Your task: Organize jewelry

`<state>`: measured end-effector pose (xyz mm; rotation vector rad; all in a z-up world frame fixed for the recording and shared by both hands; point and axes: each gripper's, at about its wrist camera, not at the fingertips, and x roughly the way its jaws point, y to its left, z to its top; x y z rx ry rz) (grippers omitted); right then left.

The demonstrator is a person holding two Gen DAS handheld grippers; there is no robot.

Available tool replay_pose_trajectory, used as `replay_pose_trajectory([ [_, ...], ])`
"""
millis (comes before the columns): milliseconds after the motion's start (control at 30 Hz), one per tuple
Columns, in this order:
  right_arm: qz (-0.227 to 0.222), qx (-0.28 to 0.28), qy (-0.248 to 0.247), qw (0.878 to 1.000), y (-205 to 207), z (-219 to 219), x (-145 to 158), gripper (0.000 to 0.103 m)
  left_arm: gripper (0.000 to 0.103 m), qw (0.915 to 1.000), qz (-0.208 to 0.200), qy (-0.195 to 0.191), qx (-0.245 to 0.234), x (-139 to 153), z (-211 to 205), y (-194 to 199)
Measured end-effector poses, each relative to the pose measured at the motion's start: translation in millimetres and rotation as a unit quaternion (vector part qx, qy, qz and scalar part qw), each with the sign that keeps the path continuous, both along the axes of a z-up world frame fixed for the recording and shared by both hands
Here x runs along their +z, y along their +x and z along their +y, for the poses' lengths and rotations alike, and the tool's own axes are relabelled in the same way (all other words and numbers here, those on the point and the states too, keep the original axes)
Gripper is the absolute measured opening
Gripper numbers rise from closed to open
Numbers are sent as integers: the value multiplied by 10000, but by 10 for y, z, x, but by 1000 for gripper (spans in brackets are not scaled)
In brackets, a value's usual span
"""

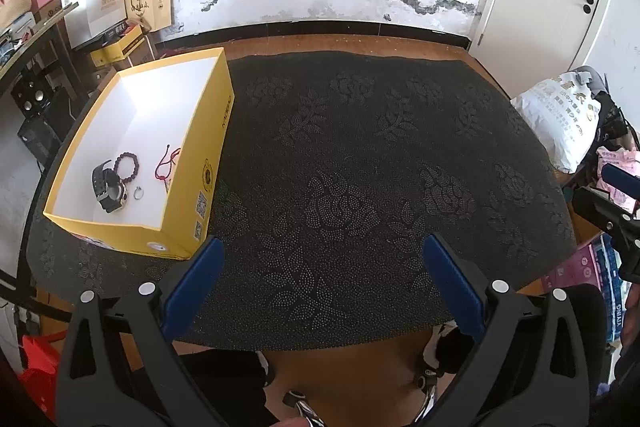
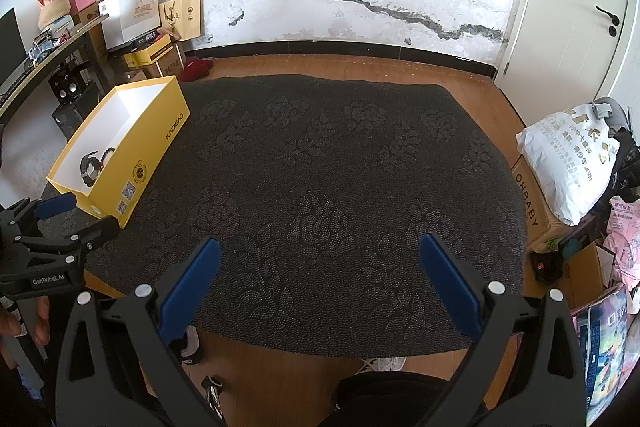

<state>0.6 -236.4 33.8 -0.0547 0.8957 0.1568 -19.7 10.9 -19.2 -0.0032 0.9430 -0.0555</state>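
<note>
All the jewelry in sight already lies in the yellow box, which sits on the left side of the dark mat: a black watch, a beaded bracelet just beyond it, a small ring beside the watch, and a red cord bracelet nearer the right wall of the box. The mat itself shows no loose pieces, so the sorting looks finished or nearly so. If anything is left to do, it is likely tidying inside the box; coming in from above over the near wall, low and slow, would avoid knocking the cardboard, and the ring would want a narrow, careful pinch since it is small and flat on the floor of the box

The left gripper hovers over the near middle of the mat, spread wide, holding and touching nothing. The right gripper is likewise spread wide and empty above the near edge of the mat
</note>
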Motion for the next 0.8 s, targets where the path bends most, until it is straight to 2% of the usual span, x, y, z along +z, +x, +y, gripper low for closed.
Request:
replay_pose_trajectory([
  [200,7,2,6,10000,6,-10,0,96,97,9998,-68,183,-61,2,-46,-16],
  [367,6,9,2,10000,7,-9,2,96,97,9999,78,-94,-89,-27,-33,-2],
  [567,8,2,14,10000,8,-22,0,96,97,10000,-6,28,-76,-24,-54,-25],
  [800,36,6,3,10000,35,-53,-11,96,97,10000,16,-15,-51,-31,-49,-13],
])
